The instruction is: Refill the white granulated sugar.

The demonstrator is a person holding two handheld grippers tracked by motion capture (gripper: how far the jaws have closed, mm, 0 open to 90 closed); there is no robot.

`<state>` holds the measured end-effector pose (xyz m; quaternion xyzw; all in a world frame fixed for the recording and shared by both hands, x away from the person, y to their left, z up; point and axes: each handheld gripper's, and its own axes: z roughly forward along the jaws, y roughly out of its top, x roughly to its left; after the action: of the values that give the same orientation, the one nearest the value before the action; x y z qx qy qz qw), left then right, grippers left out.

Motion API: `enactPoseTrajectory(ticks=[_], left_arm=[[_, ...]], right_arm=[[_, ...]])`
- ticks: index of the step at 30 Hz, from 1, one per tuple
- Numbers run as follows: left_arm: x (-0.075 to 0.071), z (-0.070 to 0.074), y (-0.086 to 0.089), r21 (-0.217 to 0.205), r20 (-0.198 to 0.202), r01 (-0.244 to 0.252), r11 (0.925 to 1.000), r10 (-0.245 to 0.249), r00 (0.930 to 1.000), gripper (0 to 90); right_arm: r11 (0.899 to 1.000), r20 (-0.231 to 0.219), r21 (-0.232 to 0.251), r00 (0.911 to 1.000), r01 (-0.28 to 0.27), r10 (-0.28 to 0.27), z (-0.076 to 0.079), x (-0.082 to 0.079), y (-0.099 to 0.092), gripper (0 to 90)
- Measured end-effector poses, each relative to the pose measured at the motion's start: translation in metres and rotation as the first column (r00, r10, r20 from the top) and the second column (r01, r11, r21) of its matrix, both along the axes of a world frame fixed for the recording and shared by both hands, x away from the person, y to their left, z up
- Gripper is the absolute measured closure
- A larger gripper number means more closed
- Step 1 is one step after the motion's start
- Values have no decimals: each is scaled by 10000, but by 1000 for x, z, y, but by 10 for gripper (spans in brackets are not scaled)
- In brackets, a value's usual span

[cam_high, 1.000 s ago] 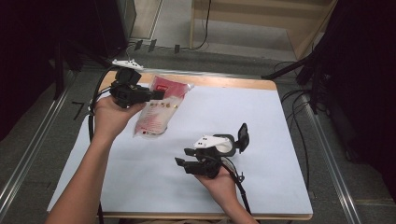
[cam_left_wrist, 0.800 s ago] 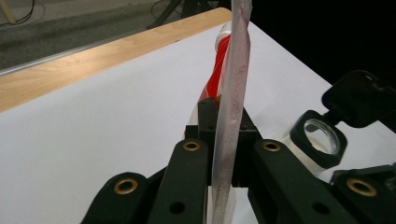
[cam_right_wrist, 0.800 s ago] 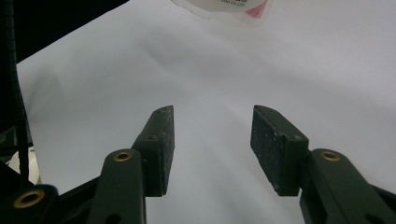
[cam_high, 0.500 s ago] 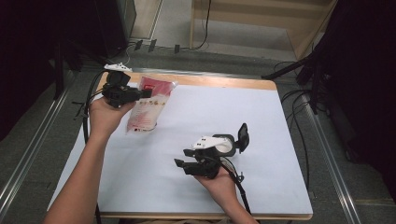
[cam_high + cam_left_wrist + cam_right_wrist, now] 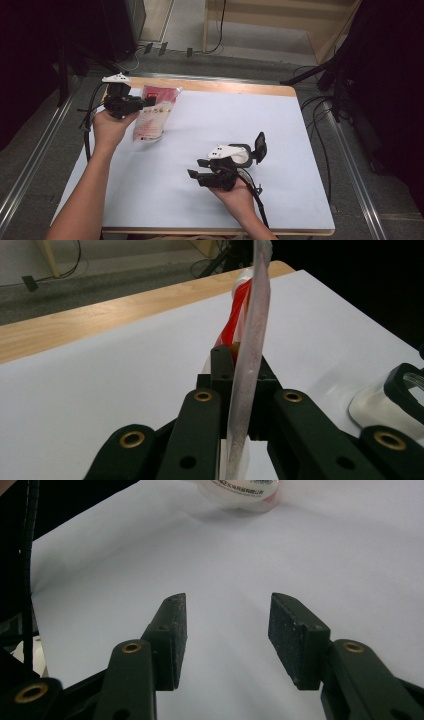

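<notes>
A: Black jaws on the right gripper [image 5: 196, 175] stand apart with nothing between them, just bare white sheet [image 5: 280, 130] under them. It sits low on the near side of the table [image 5: 235, 86], pointing left in the high view.

B: Confirmed in the right gripper view, pads [image 5: 172, 635] clear and the gap empty. Left side?

A: Left gripper [image 5: 148, 102] is clamped on the edge of the snack bag [image 5: 152, 117]. In the left gripper view the bag's sealed edge [image 5: 250, 370] runs straight up between the jaws, pinched tight.

B: Where's the bag?

A: Far left corner of the sheet, just beside the wooden table edge. Red top end toward the far side, pale lower end toward the person. Can't tell if the lower end touches the sheet.

B: Distance between the two grippers?

A: Well apart.
</notes>
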<state>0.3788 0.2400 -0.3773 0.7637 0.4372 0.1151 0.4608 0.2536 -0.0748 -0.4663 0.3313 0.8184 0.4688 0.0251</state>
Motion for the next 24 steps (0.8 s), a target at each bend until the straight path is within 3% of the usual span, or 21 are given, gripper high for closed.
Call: enactPoseTrajectory(ticks=[4,13,19,24], left_arm=[[-4,0,1,86,-119,282,9996,-281,9995,853],[-17,0,13,349,-472,137,9993,-120,9988,835],[-26,0,18,251,-689,287,9993,-269,9973,815],[-33,-2,24,279,-712,173,9995,-153,9973,802]], right_arm=[[10000,-68,-1,10000,-9,9,3,-1,-2,503],[9996,-184,179,9996,-228,232,19,-2,-16,506],[9993,19,-249,9996,-280,280,23,-8,-30,506],[9995,-254,-195,9994,-228,223,21,-8,-39,507]])
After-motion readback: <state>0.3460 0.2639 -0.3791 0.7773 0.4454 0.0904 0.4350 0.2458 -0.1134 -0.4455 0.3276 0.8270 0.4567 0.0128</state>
